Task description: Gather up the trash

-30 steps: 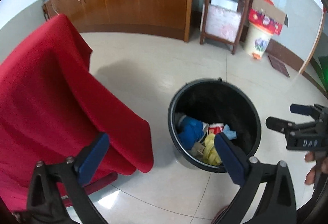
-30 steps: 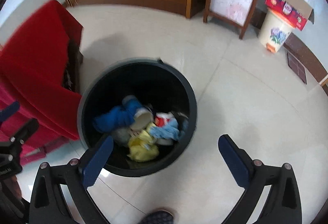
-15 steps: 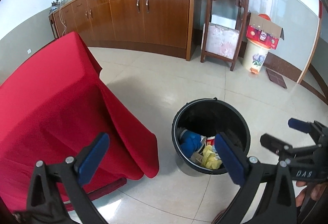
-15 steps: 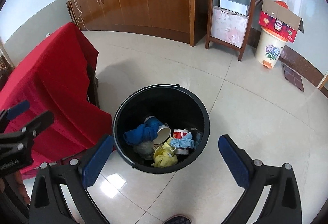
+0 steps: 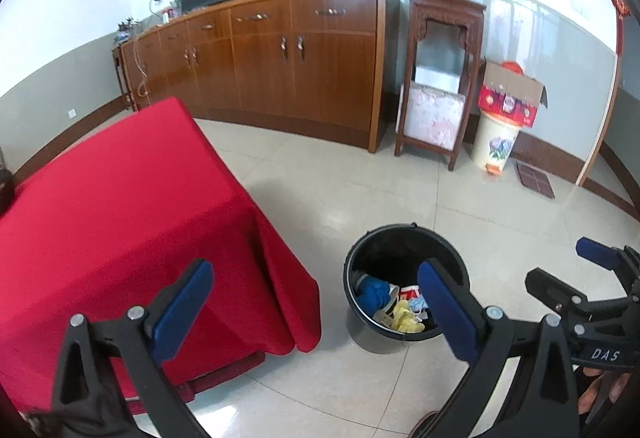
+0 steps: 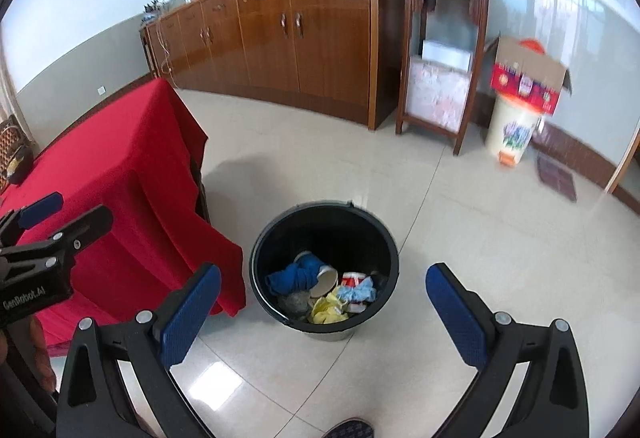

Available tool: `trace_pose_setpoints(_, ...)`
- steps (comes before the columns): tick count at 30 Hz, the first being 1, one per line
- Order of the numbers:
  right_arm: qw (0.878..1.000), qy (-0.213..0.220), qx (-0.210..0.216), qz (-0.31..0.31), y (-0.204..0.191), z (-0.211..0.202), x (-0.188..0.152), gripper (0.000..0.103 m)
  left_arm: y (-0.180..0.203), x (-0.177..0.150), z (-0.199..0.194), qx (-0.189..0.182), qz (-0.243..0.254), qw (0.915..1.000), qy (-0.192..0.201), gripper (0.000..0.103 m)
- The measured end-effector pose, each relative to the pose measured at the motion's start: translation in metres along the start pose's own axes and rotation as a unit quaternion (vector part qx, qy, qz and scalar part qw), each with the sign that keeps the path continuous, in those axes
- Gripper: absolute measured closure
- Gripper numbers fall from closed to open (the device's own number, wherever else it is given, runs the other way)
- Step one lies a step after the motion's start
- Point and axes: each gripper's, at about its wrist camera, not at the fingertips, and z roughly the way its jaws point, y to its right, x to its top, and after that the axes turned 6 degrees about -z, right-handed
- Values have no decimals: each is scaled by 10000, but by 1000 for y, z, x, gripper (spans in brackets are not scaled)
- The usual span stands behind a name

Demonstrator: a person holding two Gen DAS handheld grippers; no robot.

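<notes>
A black bin (image 5: 404,238) stands on the tiled floor beside a table draped in red cloth (image 5: 120,205). The bin (image 6: 324,209) holds trash: a blue rag (image 6: 294,276), a paper cup (image 6: 324,278), yellow wrapping (image 6: 328,312) and a red-and-white carton (image 6: 352,280). My left gripper (image 5: 316,312) is open and empty, high above the floor between table and bin. My right gripper (image 6: 324,314) is open and empty, well above the bin. Each gripper shows at the edge of the other's view.
A long wooden sideboard (image 5: 280,57) with a dark TV lines the back wall. A carved wooden stand (image 5: 436,77), a white pedal bin (image 5: 496,145) topped by a cardboard box (image 5: 512,97) and a small brown mat (image 5: 536,185) stand at the right. A shoe tip (image 6: 348,428) shows below.
Both grippers have risen and pulled back from the bin, so it looks smaller and more of the room shows. Both stay open and empty.
</notes>
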Motion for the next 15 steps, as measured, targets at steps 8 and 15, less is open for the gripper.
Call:
trace_pose_setpoints(8, 9990, 431, 75, -52, -18, -67, 0, 0, -6, 4, -59, 77, -47, 9992, 386, 0)
trace_pose_setpoints(15, 9958, 904, 105, -132, -34, -136, -1, 0, -10, 5, -114, 124, -85, 9965, 826, 0)
